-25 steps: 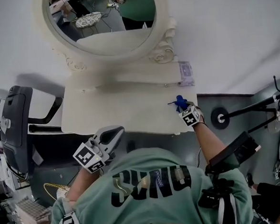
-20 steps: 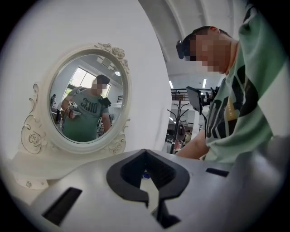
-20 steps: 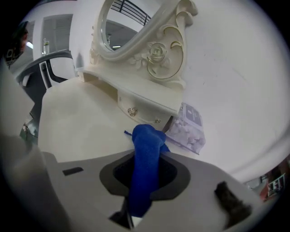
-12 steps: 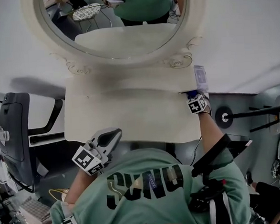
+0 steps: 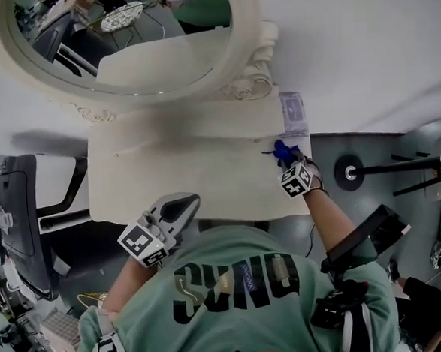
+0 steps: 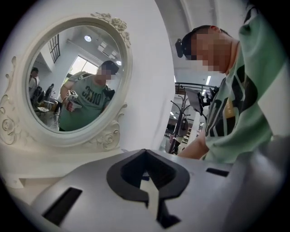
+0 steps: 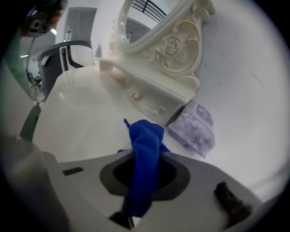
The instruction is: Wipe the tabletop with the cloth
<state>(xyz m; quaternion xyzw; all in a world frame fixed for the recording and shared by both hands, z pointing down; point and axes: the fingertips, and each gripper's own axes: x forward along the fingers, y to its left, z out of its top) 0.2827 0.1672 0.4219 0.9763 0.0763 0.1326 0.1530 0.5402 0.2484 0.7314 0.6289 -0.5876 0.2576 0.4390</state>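
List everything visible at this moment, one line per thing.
dressing table: one, cream, centre of the head view
oval mirror: one, cream carved frame, standing at the table's back
cloth: one, blue, over the table's right side, clamped in the right tongs
packet: one, pale purple, table's back right corner
chair: one, black, left of the table
stand: one, black, right of the table
left tongs: grey, shut, empty, off the table's front edge
right tongs: grey, shut on the cloth
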